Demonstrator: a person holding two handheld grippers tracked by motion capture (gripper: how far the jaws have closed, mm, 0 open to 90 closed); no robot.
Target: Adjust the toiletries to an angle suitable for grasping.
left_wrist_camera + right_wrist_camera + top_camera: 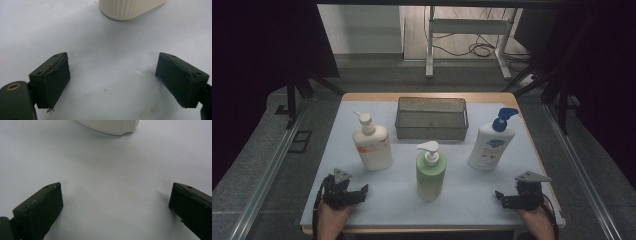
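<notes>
Seen from above, a tabletop [512, 200] covered in a pale sheet carries three upright pump bottles in a loose row across its middle, pumps up, likely set out for sorting into the empty wire basket [431, 118] at the far edge. The cream bottle [372, 143] with an orange label stands toward the left edge, the green bottle [431, 172] nearest the front edge, and the white bottle [491, 141] with a blue pump toward the right edge. Its blue label is too small to read. The left gripper [360, 192] and right gripper [501, 198] rest at the front corners, jaws spread wide, holding nothing, each well short of a bottle.
</notes>
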